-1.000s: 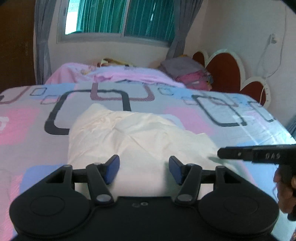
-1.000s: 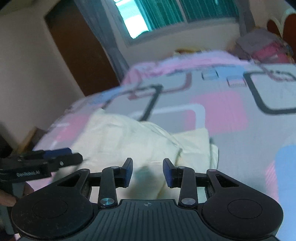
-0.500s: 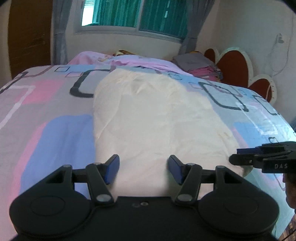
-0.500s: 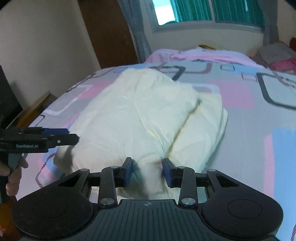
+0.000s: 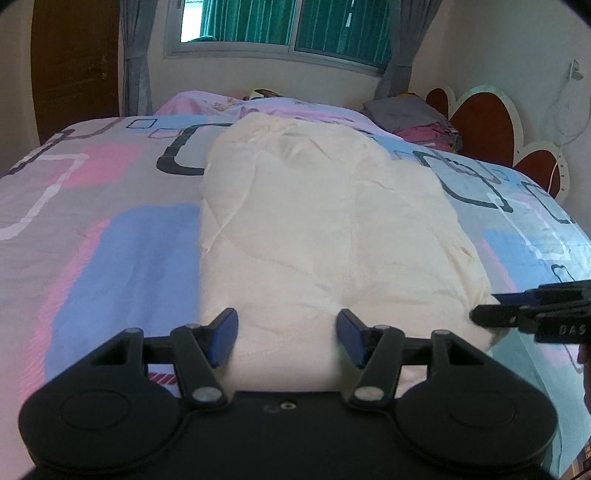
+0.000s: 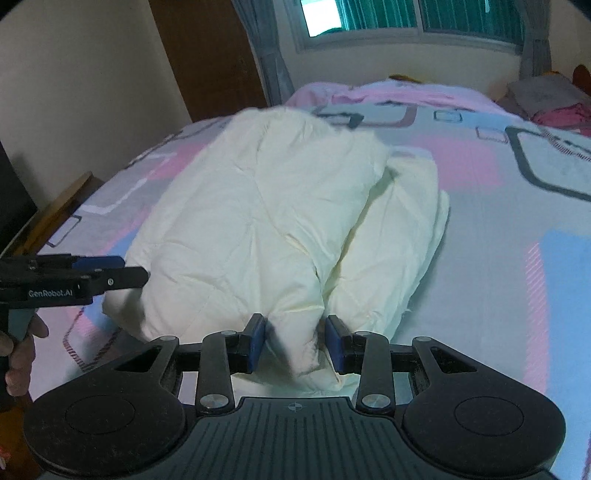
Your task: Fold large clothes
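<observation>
A large cream-coloured padded garment (image 5: 325, 221) lies in a long heap on the bed; it also shows in the right wrist view (image 6: 266, 221). My left gripper (image 5: 287, 338) is open at the garment's near edge, with cloth between the fingers but not pinched. My right gripper (image 6: 296, 343) is open too, with a fold of the cream cloth standing in the gap between its blue pads. Each gripper shows in the other's view: the right one at the garment's right corner (image 5: 532, 314), the left one at its left corner (image 6: 74, 278).
The bed (image 5: 92, 221) has a pink, blue and grey patterned sheet. Folded clothes (image 5: 413, 114) and a red heart-shaped headboard (image 5: 480, 125) are at the far right. A window with green curtains (image 5: 295, 33), a brown door (image 6: 207, 55) and a wooden bed frame edge (image 6: 55, 210) surround it.
The cream garment has been drawn toward me and stretched out along the bed. Both grippers have come back to its near edge, still open.
</observation>
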`<action>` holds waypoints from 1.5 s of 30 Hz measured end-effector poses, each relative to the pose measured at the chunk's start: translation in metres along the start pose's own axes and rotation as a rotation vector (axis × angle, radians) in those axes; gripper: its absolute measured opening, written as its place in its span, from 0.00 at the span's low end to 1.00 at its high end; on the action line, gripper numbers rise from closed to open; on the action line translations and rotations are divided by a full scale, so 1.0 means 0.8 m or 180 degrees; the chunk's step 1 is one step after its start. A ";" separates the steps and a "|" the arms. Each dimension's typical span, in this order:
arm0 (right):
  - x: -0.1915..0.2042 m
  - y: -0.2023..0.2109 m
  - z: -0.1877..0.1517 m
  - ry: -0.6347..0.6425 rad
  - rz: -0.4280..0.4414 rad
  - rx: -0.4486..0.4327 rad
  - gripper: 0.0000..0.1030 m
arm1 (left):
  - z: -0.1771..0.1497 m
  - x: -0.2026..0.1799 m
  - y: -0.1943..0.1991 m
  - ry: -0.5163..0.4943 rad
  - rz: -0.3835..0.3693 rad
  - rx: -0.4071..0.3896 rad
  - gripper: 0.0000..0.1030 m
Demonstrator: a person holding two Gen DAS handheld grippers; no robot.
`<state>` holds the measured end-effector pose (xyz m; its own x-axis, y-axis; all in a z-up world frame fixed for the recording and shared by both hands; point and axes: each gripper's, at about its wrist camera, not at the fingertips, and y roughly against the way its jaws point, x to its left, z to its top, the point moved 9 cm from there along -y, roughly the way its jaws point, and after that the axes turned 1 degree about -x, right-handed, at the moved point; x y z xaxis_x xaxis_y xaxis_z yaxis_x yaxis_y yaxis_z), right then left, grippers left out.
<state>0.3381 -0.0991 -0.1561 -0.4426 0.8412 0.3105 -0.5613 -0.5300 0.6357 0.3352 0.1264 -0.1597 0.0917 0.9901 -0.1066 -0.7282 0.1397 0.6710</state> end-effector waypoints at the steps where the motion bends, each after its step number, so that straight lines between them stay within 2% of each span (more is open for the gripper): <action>1: 0.000 0.001 -0.001 0.0019 -0.0008 0.0004 0.35 | -0.003 0.000 0.001 -0.0004 0.0015 0.0006 0.57; 9: -0.003 -0.028 -0.002 -0.0011 -0.0097 0.0156 0.35 | -0.006 -0.001 -0.007 0.0022 0.0144 0.0107 0.62; 10: -0.003 -0.022 -0.001 -0.0024 -0.0097 0.0141 0.35 | -0.005 -0.002 -0.005 0.0030 0.0148 0.0121 0.66; 11: -0.002 -0.014 0.000 -0.0019 -0.0088 0.0104 0.35 | -0.006 -0.003 0.000 0.0039 0.0154 0.0135 0.79; 12: -0.002 -0.004 0.000 -0.0014 -0.0091 0.0077 0.35 | -0.006 -0.004 0.005 0.0049 0.0187 0.0122 0.87; 13: -0.002 0.004 -0.001 -0.0015 -0.0107 0.0062 0.40 | -0.005 -0.006 0.013 0.0048 0.0250 0.0050 0.99; 14: -0.004 0.014 -0.002 -0.0020 -0.0172 0.0044 0.56 | -0.005 -0.008 0.023 0.0040 0.0335 -0.0038 1.00; 15: -0.007 0.026 -0.002 -0.0019 -0.0279 -0.0042 0.98 | -0.005 -0.010 0.033 0.0025 0.0410 -0.0098 1.00; 16: -0.008 0.039 -0.001 0.0008 -0.0320 -0.0187 1.00 | -0.008 -0.013 0.040 0.0023 0.0451 -0.0106 1.00; 19: -0.014 0.062 -0.011 -0.0022 -0.0418 -0.0197 1.00 | -0.020 -0.025 0.062 0.0063 0.0497 -0.0139 1.00; 23: -0.020 0.092 -0.021 -0.0086 -0.0541 -0.0295 1.00 | -0.031 -0.050 0.095 -0.0079 0.0566 -0.0264 1.00; 30: -0.007 0.142 -0.036 -0.0083 -0.0558 -0.0440 1.00 | -0.031 -0.094 0.146 -0.0265 0.0573 -0.0548 1.00; 36: 0.004 0.180 -0.050 -0.0017 -0.0602 -0.0519 1.00 | -0.043 -0.113 0.169 -0.0231 0.0585 -0.0539 1.00; 45: 0.025 0.238 -0.079 0.0003 -0.0653 -0.0586 1.00 | -0.063 -0.131 0.224 -0.0010 0.0551 -0.0563 1.00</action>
<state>0.1785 -0.1898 -0.0734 -0.3071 0.9329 0.1879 -0.7568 -0.3591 0.5461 0.1605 0.0471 -0.0653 -0.0429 0.9991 0.0013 -0.8408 -0.0368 0.5401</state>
